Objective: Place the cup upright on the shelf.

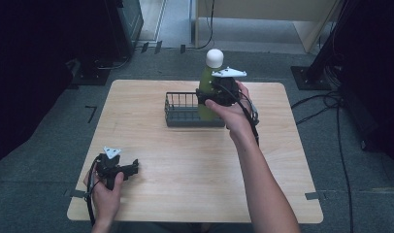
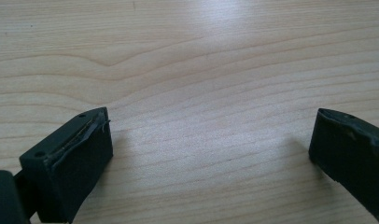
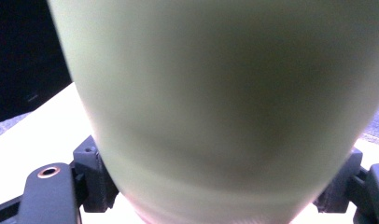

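Note:
A pale green bottle [image 1: 205, 80] with a round white cap [image 1: 215, 58] stands upright in the grip of my right gripper [image 1: 210, 95], above the right end of a dark wire basket [image 1: 181, 112]. In the right gripper view the bottle's green body [image 3: 225, 107] spans the frame, and both jaws press on its sides low down. My left gripper [image 1: 133, 167] rests near the table's front left corner, held by a hand. In the left gripper view its jaws stand wide apart over bare wood, the left gripper [image 2: 211, 149] holding nothing.
The light wooden table [image 1: 185, 174] has rounded corners and sits on a grey floor. The basket is at the table's back middle. Dark equipment and cables [image 1: 331, 102] lie on the floor to the right and behind.

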